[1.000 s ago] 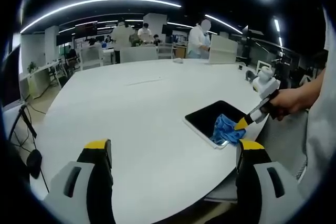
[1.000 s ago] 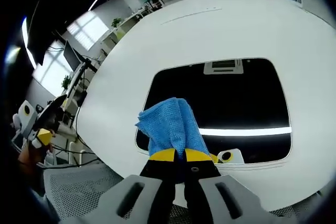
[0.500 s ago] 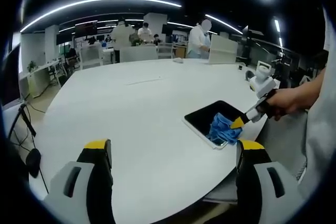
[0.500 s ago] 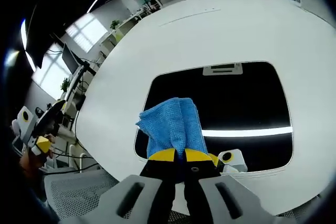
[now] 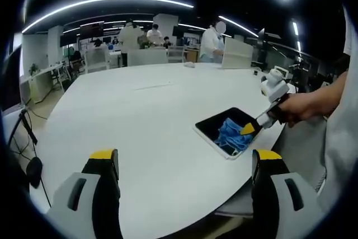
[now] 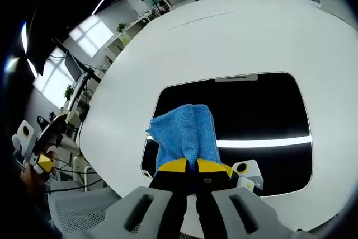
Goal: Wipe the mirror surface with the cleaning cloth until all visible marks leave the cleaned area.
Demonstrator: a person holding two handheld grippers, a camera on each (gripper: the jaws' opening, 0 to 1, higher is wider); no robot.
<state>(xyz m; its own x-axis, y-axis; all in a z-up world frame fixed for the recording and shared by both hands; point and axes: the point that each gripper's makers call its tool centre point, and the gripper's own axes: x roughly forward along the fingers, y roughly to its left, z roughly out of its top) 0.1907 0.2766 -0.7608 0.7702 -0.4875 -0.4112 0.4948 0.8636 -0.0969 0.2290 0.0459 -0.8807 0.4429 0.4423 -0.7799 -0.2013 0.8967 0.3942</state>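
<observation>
The right hand-held gripper (image 6: 192, 165) clamps the blue cloth (image 6: 184, 134) flat on the mirror (image 6: 257, 113) near the surface's (image 6: 168, 54) edge. Press evenly, overlapping strokes toward unwiped glass. The left hand-held gripper (image 5: 184, 163) hangs released.

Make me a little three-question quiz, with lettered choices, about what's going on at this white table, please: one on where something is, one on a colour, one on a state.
1. Where is the mirror lying?
A. near the table edge
B. at the table's middle
C. on a chair

2. What colour is the cloth?
A. red
B. blue
C. white

3. How are the right gripper's jaws?
A. wide open
B. shut on the cloth
C. shut on nothing

Answers:
1 A, the left gripper view shows it by the near edge.
2 B, it is plainly blue.
3 B, the yellow tips pinch the cloth between them.
</observation>
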